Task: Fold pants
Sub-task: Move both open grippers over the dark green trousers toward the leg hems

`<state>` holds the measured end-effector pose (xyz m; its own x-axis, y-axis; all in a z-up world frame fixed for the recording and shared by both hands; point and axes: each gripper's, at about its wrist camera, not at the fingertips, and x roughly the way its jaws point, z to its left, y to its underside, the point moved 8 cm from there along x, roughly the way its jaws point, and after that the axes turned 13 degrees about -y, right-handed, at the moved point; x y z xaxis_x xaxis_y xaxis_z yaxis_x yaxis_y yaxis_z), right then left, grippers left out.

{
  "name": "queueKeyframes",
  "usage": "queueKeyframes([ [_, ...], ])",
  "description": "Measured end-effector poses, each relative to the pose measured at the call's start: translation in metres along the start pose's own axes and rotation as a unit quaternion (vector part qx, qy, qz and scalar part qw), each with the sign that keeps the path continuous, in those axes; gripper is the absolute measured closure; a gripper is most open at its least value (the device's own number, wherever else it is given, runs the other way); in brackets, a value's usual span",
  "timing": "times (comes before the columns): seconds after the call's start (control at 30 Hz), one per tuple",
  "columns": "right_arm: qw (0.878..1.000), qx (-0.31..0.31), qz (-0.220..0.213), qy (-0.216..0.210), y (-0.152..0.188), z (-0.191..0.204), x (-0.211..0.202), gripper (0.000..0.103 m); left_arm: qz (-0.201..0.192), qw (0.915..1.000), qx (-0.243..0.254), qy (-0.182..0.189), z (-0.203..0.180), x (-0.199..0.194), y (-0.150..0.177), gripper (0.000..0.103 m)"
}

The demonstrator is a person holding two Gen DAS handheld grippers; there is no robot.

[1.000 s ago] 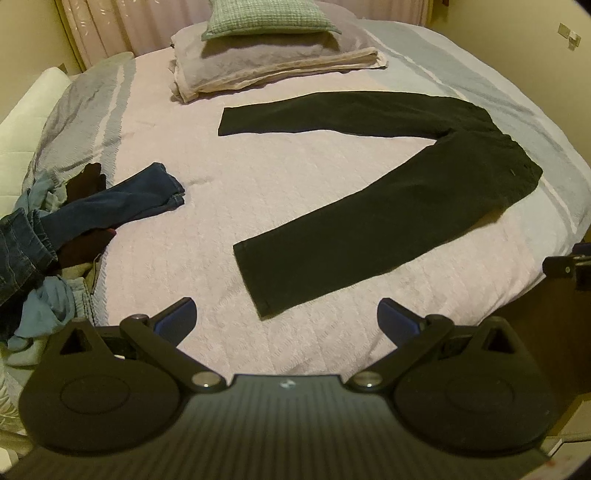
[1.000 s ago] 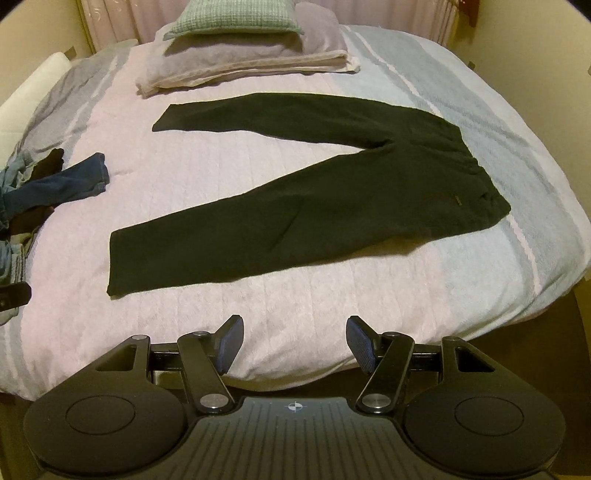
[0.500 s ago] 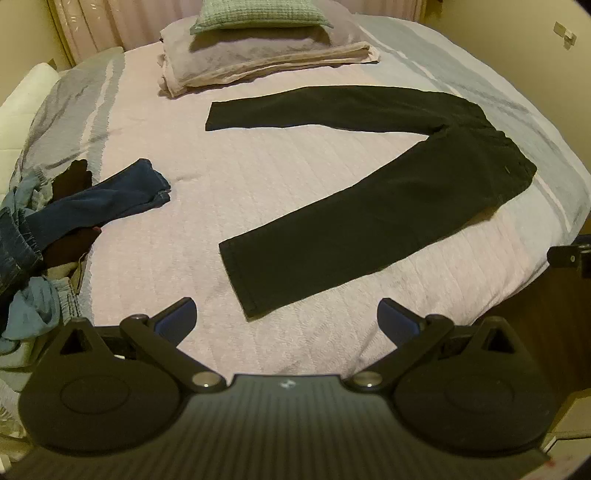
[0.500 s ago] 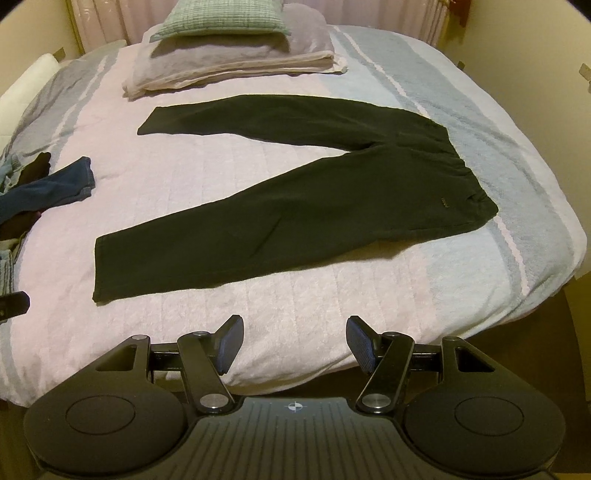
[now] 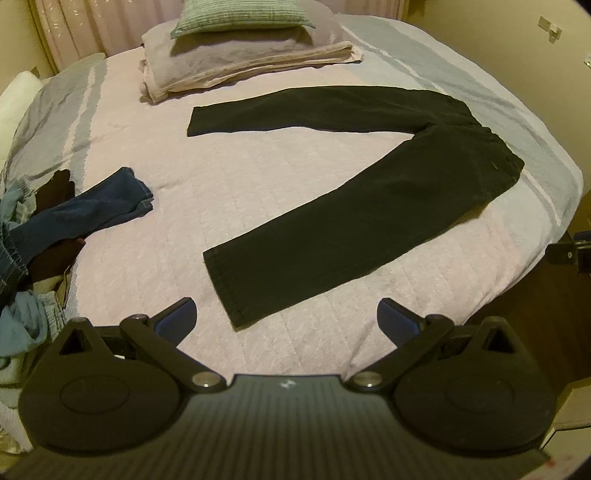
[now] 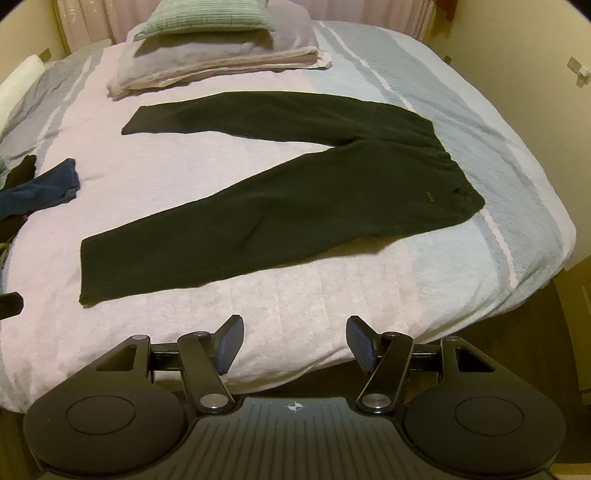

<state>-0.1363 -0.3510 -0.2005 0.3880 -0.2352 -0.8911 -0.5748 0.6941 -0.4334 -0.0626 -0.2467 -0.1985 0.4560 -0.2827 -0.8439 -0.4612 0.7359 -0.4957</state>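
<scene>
Black pants (image 5: 354, 206) (image 6: 280, 206) lie flat on the bed, legs spread in a V, waistband at the right, both hems pointing left. My left gripper (image 5: 286, 319) hovers open above the near edge of the bed, just short of the near leg's hem, with nothing between its fingers. My right gripper (image 6: 293, 341) is also open and empty, over the bed's front edge, below the near leg. A dark part of the right gripper shows at the right edge of the left wrist view, and a part of the left one at the left edge of the right wrist view.
A heap of clothes with blue jeans (image 5: 88, 210) (image 6: 40, 190) lies at the bed's left side. Folded bedding (image 5: 243, 59) and a green pillow (image 6: 207, 18) sit at the far end. The pink and grey bedspread (image 5: 229, 173) drops off to dark floor at the right.
Both views have shifted slightly, so the pants sit a little further left and lower in the frames. The pants have not moved on the bed, and both grippers stay open.
</scene>
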Motion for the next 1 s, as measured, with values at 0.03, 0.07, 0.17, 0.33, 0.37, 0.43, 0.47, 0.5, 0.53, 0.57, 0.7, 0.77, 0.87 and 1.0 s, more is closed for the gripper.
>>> queueKeyframes([
  [0.03,1.0,0.0,0.002,0.001,0.0,-0.002,0.0,0.044,0.001,1.0,0.002,0.003,-0.003,0.001,-0.002,0.001],
  [0.07,1.0,0.001,0.003,0.002,-0.001,-0.005,0.0,0.044,0.0,1.0,0.004,0.005,-0.006,0.001,-0.003,0.001],
  [0.17,1.0,-0.003,0.011,-0.001,-0.003,-0.013,0.001,0.044,0.002,0.9998,0.012,0.014,-0.017,0.003,-0.009,0.001],
  [0.33,1.0,-0.004,0.016,0.002,-0.018,-0.035,0.004,0.044,0.006,0.9998,0.017,0.013,-0.033,0.012,-0.028,0.001],
  [0.37,1.0,-0.006,0.018,0.001,-0.024,-0.041,0.007,0.044,0.006,0.9998,0.015,0.011,-0.037,0.015,-0.034,0.001],
  [0.43,1.0,-0.011,0.02,-0.001,-0.036,-0.052,0.012,0.044,0.007,0.9999,0.01,0.006,-0.044,0.02,-0.047,0.001],
  [0.47,1.0,-0.014,0.021,-0.005,-0.044,-0.059,0.017,0.044,0.008,0.9999,0.009,0.004,-0.048,0.024,-0.053,0.001],
  [0.5,1.0,-0.016,0.022,-0.008,-0.052,-0.065,0.021,0.044,0.011,0.9999,0.006,0.001,-0.055,0.029,-0.062,0.001],
  [0.53,0.999,-0.019,0.023,-0.011,-0.061,-0.072,0.026,0.044,0.012,0.9999,0.004,-0.001,-0.06,0.033,-0.069,0.001],
  [0.57,0.999,-0.023,0.024,-0.014,-0.068,-0.079,0.032,0.044,0.014,0.9999,0.002,-0.005,-0.067,0.038,-0.078,0.001],
  [0.7,0.998,-0.036,0.037,-0.031,-0.103,-0.112,0.057,0.044,0.037,0.9989,-0.014,-0.025,-0.092,0.06,-0.109,0.001],
  [0.77,0.997,-0.04,0.046,-0.036,-0.118,-0.129,0.067,0.044,0.044,0.9983,-0.021,-0.031,-0.101,0.066,-0.123,0.001],
  [0.87,0.996,-0.059,0.053,-0.044,-0.137,-0.147,0.08,0.044,0.044,0.9978,-0.026,-0.041,-0.11,0.073,-0.143,0.001],
  [1.0,0.995,-0.076,0.052,-0.046,-0.161,-0.166,0.093,0.044,0.047,0.998,-0.016,-0.039,-0.116,0.087,-0.162,0.001],
])
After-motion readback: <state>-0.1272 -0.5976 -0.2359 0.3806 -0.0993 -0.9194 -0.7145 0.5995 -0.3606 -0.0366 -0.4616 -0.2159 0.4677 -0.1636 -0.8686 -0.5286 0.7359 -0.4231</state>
